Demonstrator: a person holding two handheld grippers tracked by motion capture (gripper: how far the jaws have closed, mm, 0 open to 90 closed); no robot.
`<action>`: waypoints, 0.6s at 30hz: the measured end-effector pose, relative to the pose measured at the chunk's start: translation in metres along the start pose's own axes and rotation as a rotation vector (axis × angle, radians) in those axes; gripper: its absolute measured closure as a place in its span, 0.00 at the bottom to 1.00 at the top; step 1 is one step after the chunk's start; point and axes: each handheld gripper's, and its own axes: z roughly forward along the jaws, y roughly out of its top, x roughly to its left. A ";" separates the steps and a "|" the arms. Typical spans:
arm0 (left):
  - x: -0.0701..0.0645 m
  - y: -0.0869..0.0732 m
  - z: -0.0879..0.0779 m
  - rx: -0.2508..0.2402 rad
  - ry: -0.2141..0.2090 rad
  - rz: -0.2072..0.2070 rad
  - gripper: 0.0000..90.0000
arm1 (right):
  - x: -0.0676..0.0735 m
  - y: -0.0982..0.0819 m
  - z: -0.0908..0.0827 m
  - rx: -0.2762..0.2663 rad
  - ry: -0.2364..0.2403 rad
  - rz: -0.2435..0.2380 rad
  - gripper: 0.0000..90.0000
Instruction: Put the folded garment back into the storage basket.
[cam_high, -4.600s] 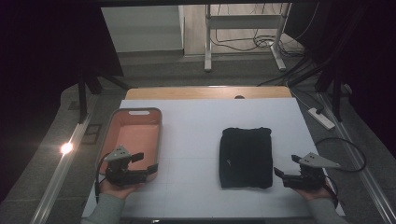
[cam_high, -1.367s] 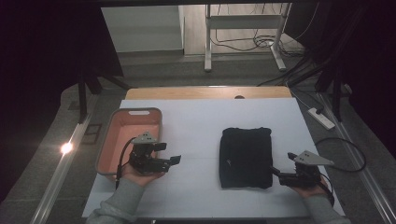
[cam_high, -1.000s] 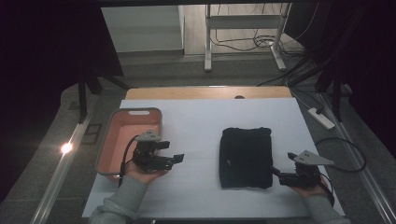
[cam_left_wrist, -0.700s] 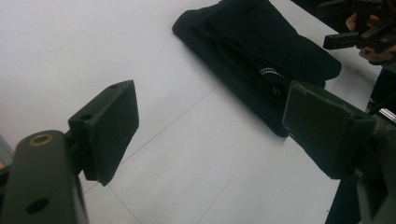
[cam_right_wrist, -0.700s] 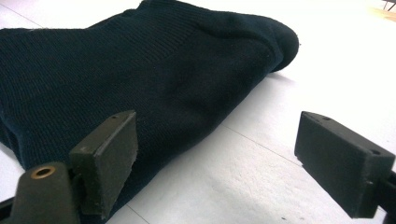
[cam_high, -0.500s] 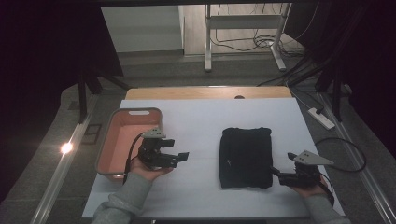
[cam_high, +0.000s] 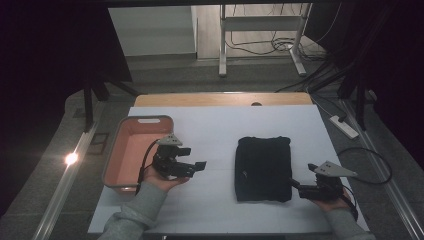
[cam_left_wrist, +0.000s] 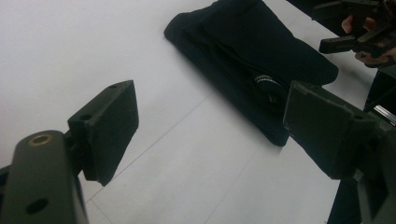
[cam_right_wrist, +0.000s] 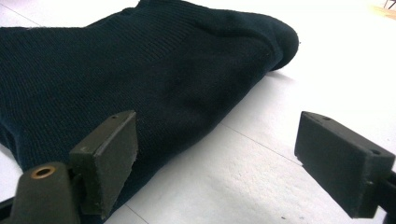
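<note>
A folded black knit garment (cam_high: 263, 167) lies on the white table (cam_high: 220, 130), right of centre. My left gripper (cam_high: 200, 166) hovers over the table between the orange tray (cam_high: 131, 150) and the garment, pointing toward the garment, jaws open and empty. In the left gripper view the garment (cam_left_wrist: 261, 60) lies ahead past the wide-apart jaws (cam_left_wrist: 210, 130). My right gripper (cam_high: 296, 186) rests at the garment's near right corner, open. In the right gripper view its left jaw sits right against the garment's edge (cam_right_wrist: 140, 79); the gripper (cam_right_wrist: 217, 158) holds nothing.
The orange tray stands at the table's left side with nothing seen in it. A power strip (cam_high: 344, 126) and cables lie on the floor to the right. A metal frame's legs (cam_high: 260, 35) stand beyond the table's far edge. A small lamp (cam_high: 71, 158) glows at left.
My left gripper has moved from the tray's near edge rightward over the table toward the garment. The right gripper has stayed at the garment's corner.
</note>
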 end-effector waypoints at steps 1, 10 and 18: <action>0.000 0.001 0.001 0.001 0.000 0.001 0.20 | 0.000 0.000 0.000 0.000 0.000 0.000 0.16; -0.003 0.007 0.009 0.012 -0.008 0.009 0.20 | 0.000 0.000 0.000 0.001 -0.001 0.001 0.16; -0.004 0.012 0.018 0.018 -0.019 0.016 0.20 | -0.001 0.000 0.000 0.003 -0.003 0.003 0.16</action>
